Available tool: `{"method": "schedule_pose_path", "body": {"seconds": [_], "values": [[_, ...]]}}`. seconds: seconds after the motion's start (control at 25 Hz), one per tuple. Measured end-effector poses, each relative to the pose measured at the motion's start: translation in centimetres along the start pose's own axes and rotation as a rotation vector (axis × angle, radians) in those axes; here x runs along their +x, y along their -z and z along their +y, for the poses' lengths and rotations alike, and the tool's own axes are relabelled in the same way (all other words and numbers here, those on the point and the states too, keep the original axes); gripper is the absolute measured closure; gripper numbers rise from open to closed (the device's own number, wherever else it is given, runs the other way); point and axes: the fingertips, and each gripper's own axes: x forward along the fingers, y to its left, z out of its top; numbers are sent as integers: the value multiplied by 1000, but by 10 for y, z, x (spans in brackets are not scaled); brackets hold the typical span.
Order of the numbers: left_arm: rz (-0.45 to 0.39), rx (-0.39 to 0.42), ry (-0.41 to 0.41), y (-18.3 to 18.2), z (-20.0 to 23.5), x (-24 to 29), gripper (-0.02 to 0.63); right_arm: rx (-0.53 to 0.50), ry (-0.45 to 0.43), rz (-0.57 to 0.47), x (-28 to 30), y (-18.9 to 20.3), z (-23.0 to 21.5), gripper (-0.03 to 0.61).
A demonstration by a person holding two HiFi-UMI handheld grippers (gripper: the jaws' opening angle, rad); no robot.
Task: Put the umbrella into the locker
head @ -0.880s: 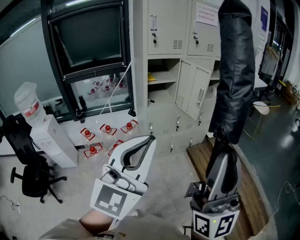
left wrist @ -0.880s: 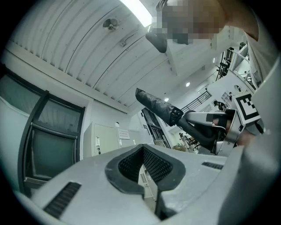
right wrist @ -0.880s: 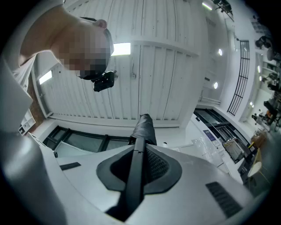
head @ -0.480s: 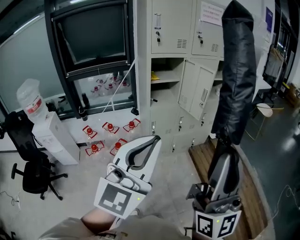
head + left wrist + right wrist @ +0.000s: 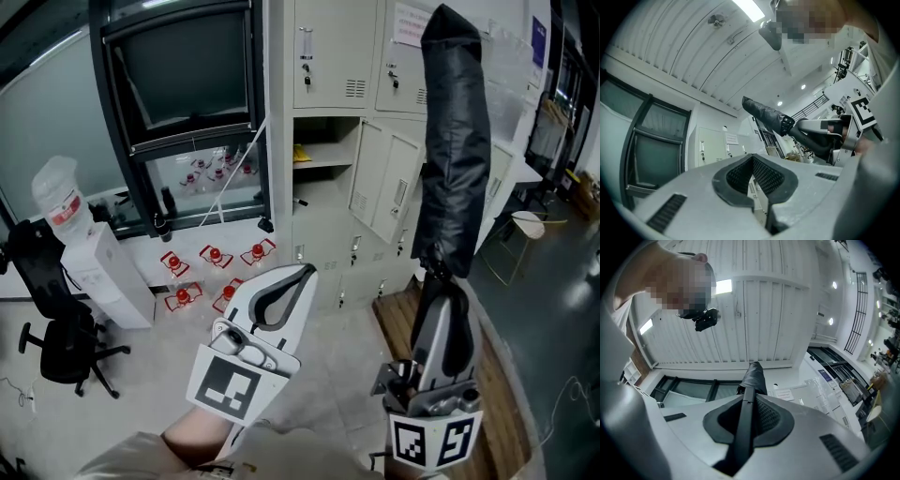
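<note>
- The right gripper (image 5: pixel 439 298), low in the right half of the head view, is clenched on the slim black shaft of a folded black fabric umbrella (image 5: pixel 452 141).
- The umbrella stands nearly upright above the jaws. Its wrapped canopy reaches the top edge of the frame, in front of the lockers and outside every compartment.
- In the right gripper view the dark shaft (image 5: pixel 744 427) runs up the middle between the two ribbed pads, which press on it from both sides. The canopy (image 5: pixel 754 377) tapers away beyond the tips.
- The left gripper (image 5: pixel 300 274), at lower centre of the head view, is tilted up to the right. Its jaws are closed tip to tip with nothing between them.
- The left gripper view shows the same thing: the pads (image 5: pixel 765 176) meet at the tip, and only the room shows through the slit lower down.
- In that view the umbrella (image 5: pixel 765 112) lies at centre right, held by the other gripper.
- A bank of pale grey metal lockers (image 5: pixel 328 56) fills the upper centre of the head view.
- One compartment (image 5: pixel 319 141) stands open, and a hinged door (image 5: pixel 389 187) is swung out just to its right.
- At the left of the frame stand a white water dispenser (image 5: pixel 98 281) topped by a clear bottle and a black office chair (image 5: pixel 56 347).
- Small red-capped items (image 5: pixel 216 258) lie on the floor near the lockers' foot.
</note>
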Motion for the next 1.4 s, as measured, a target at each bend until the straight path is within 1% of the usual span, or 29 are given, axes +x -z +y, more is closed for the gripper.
{"method": "schedule_pose_path", "body": {"seconds": [0.24, 0.48, 0.76, 0.92, 1.04, 1.4], "values": [[12, 13, -17, 10, -6, 12, 606, 20, -13, 52, 8, 18, -17, 540], [13, 24, -32, 26, -1, 25, 606, 40, -30, 118, 19, 49, -28, 540], [46, 18, -40, 75, 15, 49, 606, 55, -29, 217, 37, 105, -42, 540], [52, -30, -38, 98, 29, 67, 606, 56, -26, 272, 49, 140, -49, 540], [52, -27, -42, 113, 42, 81, 606, 60, -23, 312, 58, 166, -55, 540], [122, -70, -36, 180, 77, 126, 606, 75, -18, 437, 95, 247, -75, 540]]}}
